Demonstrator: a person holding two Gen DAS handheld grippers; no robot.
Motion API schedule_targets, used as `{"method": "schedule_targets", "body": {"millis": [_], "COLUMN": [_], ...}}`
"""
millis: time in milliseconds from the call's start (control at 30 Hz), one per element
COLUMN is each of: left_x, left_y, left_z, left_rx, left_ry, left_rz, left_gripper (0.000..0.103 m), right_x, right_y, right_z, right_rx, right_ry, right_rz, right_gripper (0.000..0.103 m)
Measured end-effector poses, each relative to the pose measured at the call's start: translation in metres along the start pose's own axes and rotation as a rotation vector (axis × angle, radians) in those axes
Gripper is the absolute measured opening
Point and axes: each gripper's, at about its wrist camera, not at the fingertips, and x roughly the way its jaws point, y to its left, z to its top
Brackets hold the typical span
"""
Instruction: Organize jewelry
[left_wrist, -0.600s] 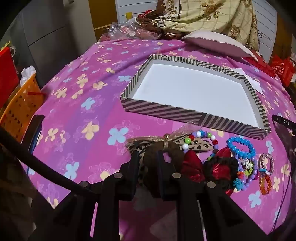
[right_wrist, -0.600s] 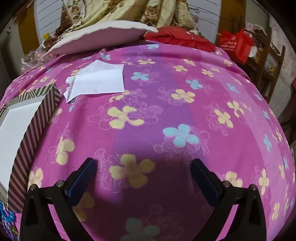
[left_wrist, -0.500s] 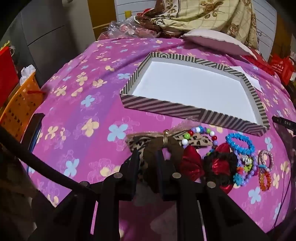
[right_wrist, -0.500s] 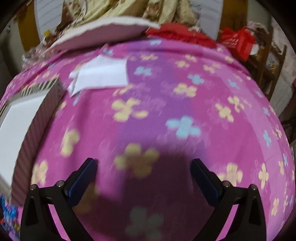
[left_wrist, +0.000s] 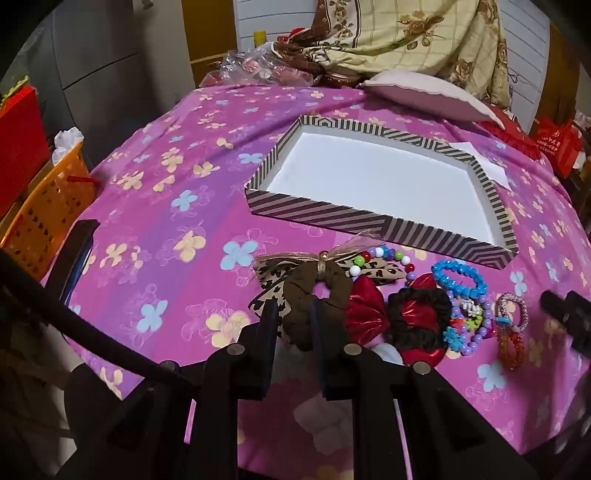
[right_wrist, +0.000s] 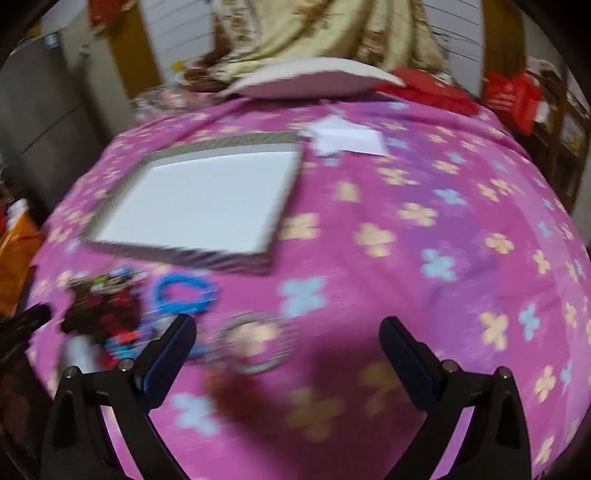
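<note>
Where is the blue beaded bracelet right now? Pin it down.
In the left wrist view the blue beaded bracelet lies on the pink floral cloth, just below the striped box's near right corner, right of the red bow.

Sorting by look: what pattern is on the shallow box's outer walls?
Dark and pale diagonal stripes on the shallow white-lined cardboard box; clearest in the left wrist view.

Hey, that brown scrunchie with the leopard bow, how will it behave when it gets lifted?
The brown scrunchie looks like soft gathered fabric, so it will probably squash and sag rather than hold its ring shape. Its leopard bow looks thin, so it will likely droop. The bead bracelet lies over the bow and may get dragged along.
</note>
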Motion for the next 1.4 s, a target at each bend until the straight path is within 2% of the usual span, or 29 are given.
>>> {"method": "schedule_targets", "body": {"millis": [167, 367, 500, 900, 1400], "left_x": [-0.005, -0.01, -0.011, -0.009, -0.008], "left_y": [0.002, 0.008, 0.012, 0.015, 0.014], "left_z": [-0.002, -0.005, -0.006, -0.01, -0.014], "left_rx": [-0.008, -0.021, -0.031, -0.038, -0.041], "left_ry": [-0.003, -0.015, -0.012, -0.002, 0.016], "left_rz": [0.002, 0.005, 0.003, -0.003, -0.007], "left_gripper": [0.04, 0.04, 0.04, 0.04, 0.04], "right_x": [-0.011, -0.01, -0.007, -0.007, -0.002], "right_y": [0.054, 0.08, 0.088, 0.097, 0.101], "right_z": [-0.009, -0.01, -0.008, -0.01, -0.012], "right_rx": [-0.073, -0.095, -0.082, -0.099, -0.115], "right_ry": [-0.035, -0.018, -0.009, -0.08, -0.038], "right_rz": [0.049, 0.096, 0.108, -0.013, 0.005], "right_gripper": [0.102, 0.101, 0.101, 0.101, 0.101]}}
